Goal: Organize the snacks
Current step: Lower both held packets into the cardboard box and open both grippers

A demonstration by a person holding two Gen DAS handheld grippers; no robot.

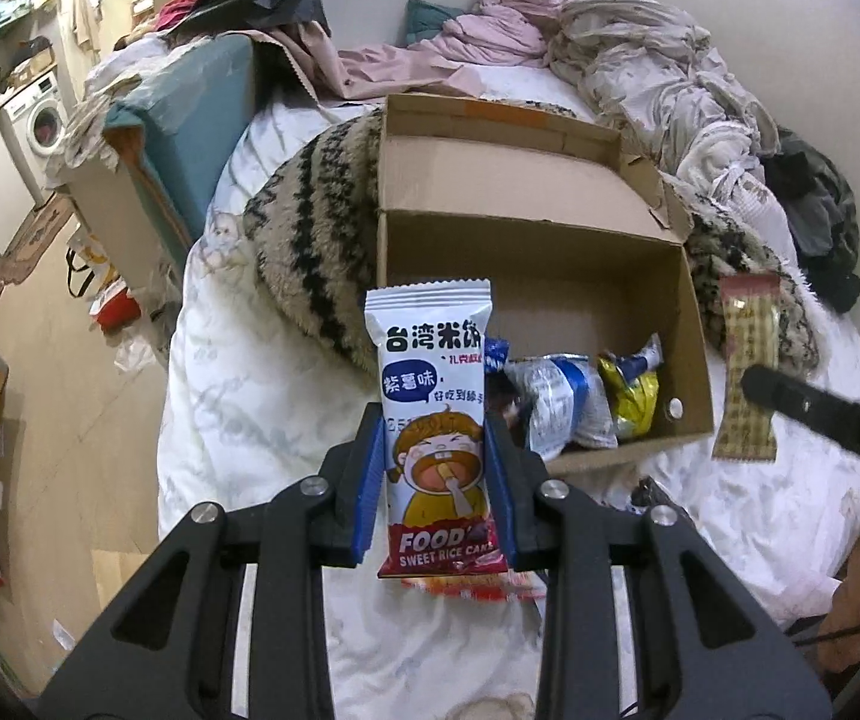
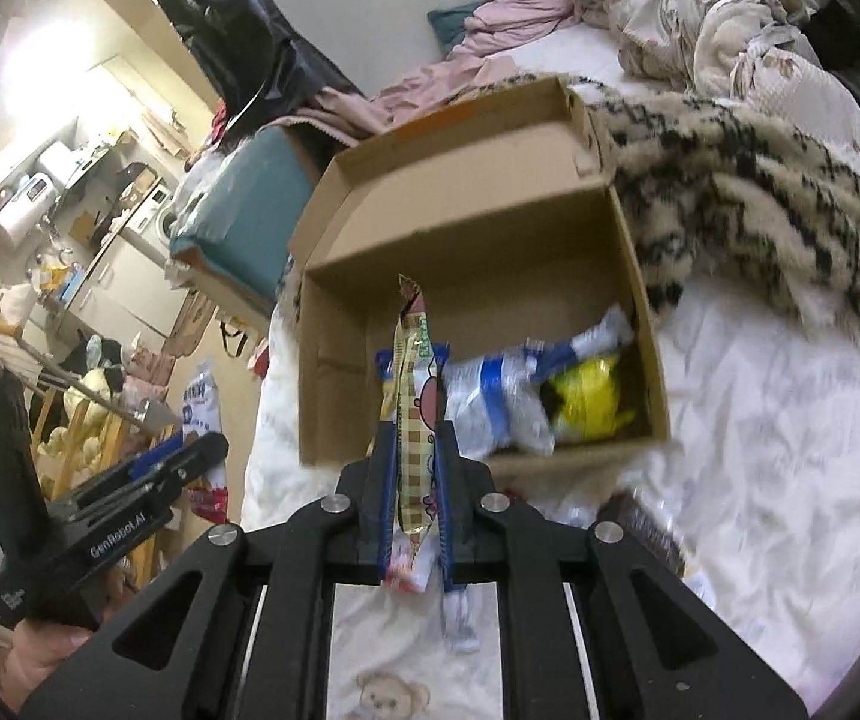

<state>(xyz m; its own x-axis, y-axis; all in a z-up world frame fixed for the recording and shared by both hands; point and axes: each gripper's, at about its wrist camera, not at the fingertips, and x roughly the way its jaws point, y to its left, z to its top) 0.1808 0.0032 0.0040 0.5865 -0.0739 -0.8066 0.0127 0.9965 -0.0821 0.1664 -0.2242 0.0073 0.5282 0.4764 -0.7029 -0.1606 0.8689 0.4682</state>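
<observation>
My left gripper is shut on a white and blue sweet rice cake packet, held upright in front of the left near corner of an open cardboard box. My right gripper is shut on a thin beige checkered snack packet, held edge-on just before the box. The same packet shows at the right in the left wrist view. Inside the box lie a blue and white packet and a yellow packet. The left gripper shows at the lower left of the right wrist view.
The box rests on a bed with a white duvet and a striped furry blanket. Crumpled clothes pile at the back. More snack packets lie on the duvet near the box. A wooden floor lies to the left.
</observation>
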